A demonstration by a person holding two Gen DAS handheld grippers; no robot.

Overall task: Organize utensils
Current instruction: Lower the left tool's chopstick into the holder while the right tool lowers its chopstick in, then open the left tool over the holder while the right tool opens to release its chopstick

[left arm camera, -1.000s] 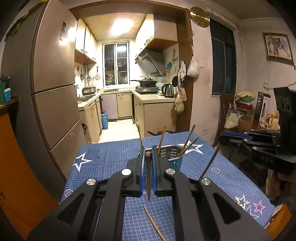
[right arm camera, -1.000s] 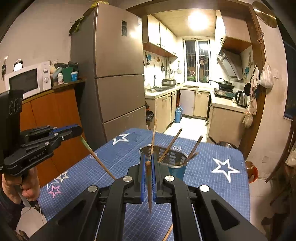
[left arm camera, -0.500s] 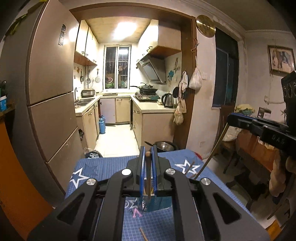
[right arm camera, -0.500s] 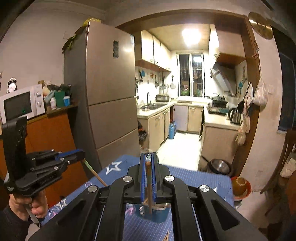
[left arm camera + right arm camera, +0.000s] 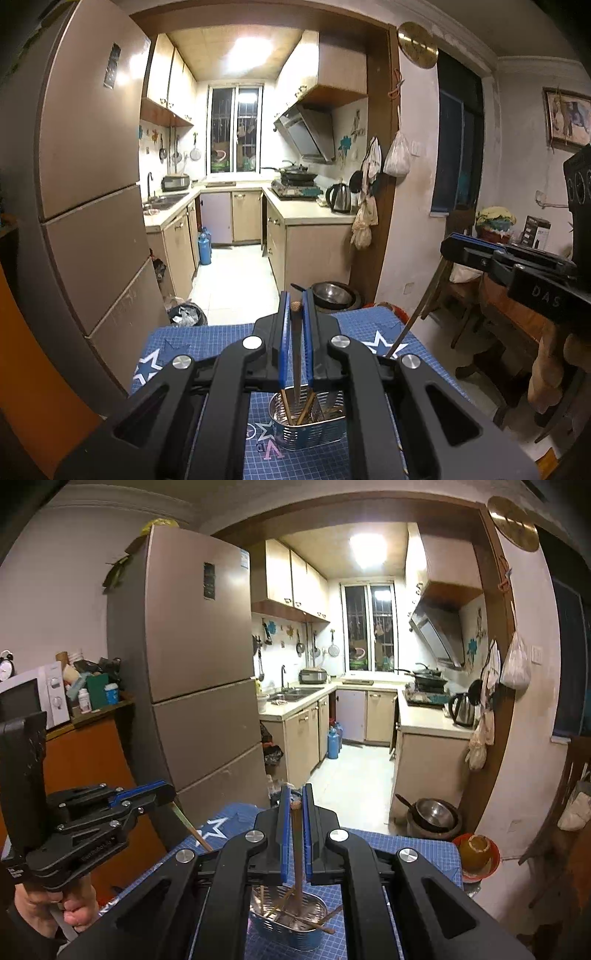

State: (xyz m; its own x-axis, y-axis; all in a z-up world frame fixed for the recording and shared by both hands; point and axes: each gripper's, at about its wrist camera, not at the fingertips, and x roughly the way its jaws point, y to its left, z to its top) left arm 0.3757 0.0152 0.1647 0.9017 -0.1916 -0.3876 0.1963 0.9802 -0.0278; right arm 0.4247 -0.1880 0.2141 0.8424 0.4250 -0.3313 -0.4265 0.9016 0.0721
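Note:
In the left wrist view my left gripper (image 5: 294, 300) is shut on a wooden chopstick (image 5: 296, 354) that hangs down between its blue pads. The chopstick's lower end points into a metal utensil holder (image 5: 306, 430) on the blue star tablecloth (image 5: 192, 343); several chopsticks stand in the holder. In the right wrist view my right gripper (image 5: 295, 792) is shut on another chopstick (image 5: 297, 853), held over the same holder (image 5: 291, 928). The right gripper (image 5: 456, 245) appears at the right of the left wrist view, its chopstick (image 5: 412, 325) slanting down. The left gripper (image 5: 162, 790) appears at the left of the right wrist view.
A tall fridge (image 5: 192, 672) and an orange cabinet (image 5: 92, 760) stand left of the table. Beyond the table's far edge lie a metal bowl (image 5: 334, 293) on the floor and the kitchen doorway. Wooden furniture (image 5: 517, 332) stands on the right. A hand (image 5: 70, 908) holds the left gripper's handle.
Both grippers have risen and come forward over the holder, each still shut on its chopstick. The holder now shows low between the fingers instead of ahead of them.

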